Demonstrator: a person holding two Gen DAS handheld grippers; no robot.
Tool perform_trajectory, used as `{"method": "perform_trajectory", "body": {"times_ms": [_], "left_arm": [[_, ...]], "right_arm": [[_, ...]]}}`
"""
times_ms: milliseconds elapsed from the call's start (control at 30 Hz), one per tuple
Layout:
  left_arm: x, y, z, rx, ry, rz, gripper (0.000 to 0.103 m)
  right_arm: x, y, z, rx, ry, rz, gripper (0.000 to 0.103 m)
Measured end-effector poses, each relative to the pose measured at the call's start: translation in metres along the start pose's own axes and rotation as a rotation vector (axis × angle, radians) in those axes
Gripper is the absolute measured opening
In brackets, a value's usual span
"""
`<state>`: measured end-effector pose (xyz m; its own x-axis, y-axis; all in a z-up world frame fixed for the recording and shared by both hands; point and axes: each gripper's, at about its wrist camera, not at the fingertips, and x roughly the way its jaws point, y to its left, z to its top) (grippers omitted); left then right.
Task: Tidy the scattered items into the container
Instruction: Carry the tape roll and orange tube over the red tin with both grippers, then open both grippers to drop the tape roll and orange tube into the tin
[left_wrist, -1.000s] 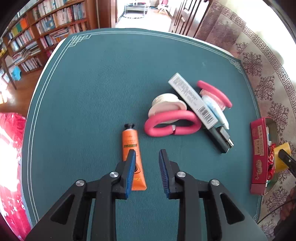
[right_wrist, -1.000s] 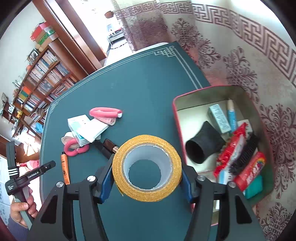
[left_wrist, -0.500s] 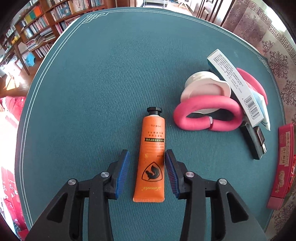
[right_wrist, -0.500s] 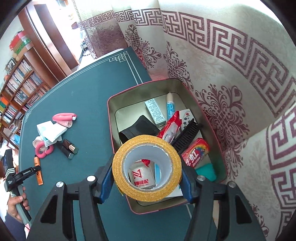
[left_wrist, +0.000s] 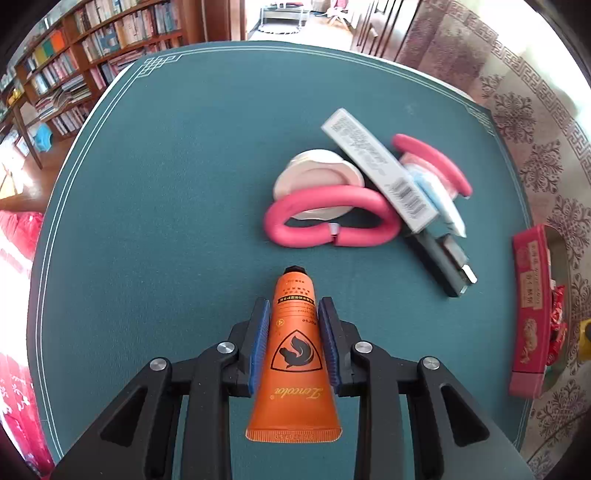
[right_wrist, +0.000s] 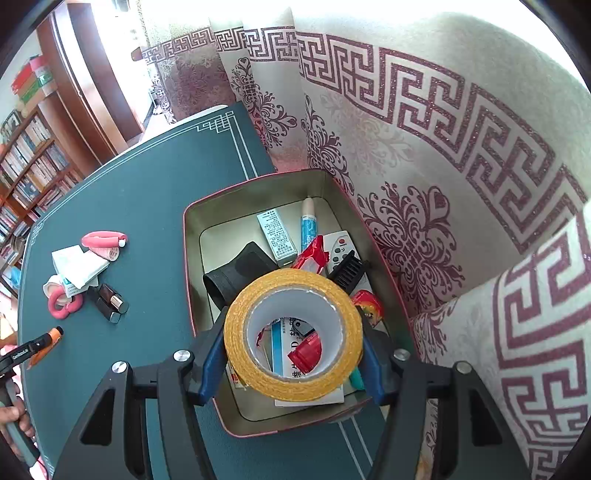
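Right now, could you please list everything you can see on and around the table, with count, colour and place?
tape roll: 1, yellow, in right claw, above tin
tube: 1, orange, between left claw's pads
tin: 1, red outside, table's edge; holds boxes, wrappers, a comb, a black piece
foam curlers: 2, pink, mid-table pile
round pad: 1, white, under near curler
long box: 1, grey-white, across the pile
lipstick: 1, dark, beside the pile
table: 1, teal cloth
curtain: patterned cream-maroon, behind tin
bookshelves: background
left claw: closing on tube
right claw: gripping tape roll
hand: 1, frame edge
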<state>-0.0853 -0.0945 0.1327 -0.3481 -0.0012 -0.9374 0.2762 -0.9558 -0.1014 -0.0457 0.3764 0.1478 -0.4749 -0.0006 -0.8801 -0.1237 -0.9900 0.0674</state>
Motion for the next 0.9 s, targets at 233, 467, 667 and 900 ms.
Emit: {"method": "perform_trajectory", "body": {"times_ms": [233, 467, 667, 900], "left_arm": [[-0.04, -0.084, 0.011, 0.124, -0.033, -0.161, 0.029], [-0.047, -0.184, 0.021, 0.24, 0.038, -0.349, 0.029], [-0.038, -0.256, 0.02, 0.347, 0.052, -0.43, 0.029], [-0.019, -0.295, 0.026, 0.364, 0.099, -0.481, 0.03]], "right_arm": [[0.014, -0.002, -0.003, -0.017, 0.029, 0.027, 0.065], [0.016, -0.013, -0.003, -0.04, 0.034, 0.041, 0.065], [0.017, -0.019, -0.009, -0.086, 0.042, 0.041, 0.065], [0.024, -0.021, -0.023, -0.108, 0.081, 0.062, 0.065]]}}
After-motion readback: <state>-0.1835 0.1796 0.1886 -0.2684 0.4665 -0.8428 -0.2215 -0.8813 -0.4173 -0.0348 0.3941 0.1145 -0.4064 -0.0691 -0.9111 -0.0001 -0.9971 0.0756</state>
